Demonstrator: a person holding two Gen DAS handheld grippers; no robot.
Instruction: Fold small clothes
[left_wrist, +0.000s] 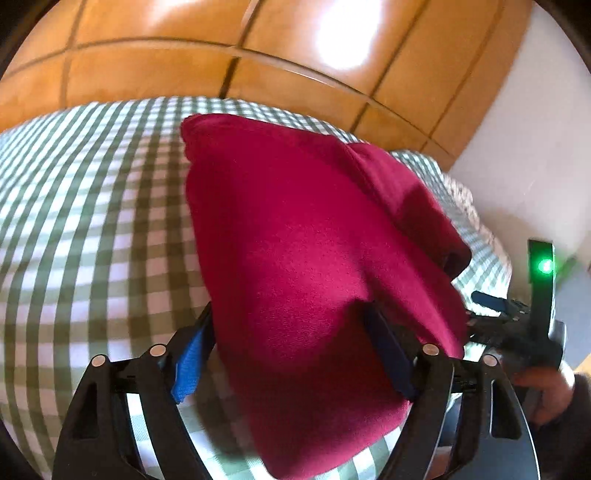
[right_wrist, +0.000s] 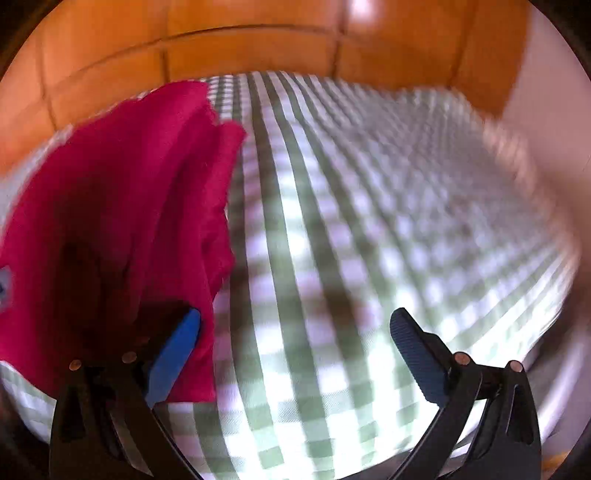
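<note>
Green-checked bedspread (right_wrist: 332, 229) under wooden wardrobe panels (left_wrist: 184, 48); left gripper (left_wrist: 295, 350) spread around the red garment (left_wrist: 295, 240), right gripper (right_wrist: 295, 354) released.

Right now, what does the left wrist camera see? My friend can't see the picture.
A dark red cloth fills the middle, draped between the left claw's two blue-padded fingers, which stand open. Under it lies a green-and-white checked bedcover, with orange wooden panels behind.
</note>
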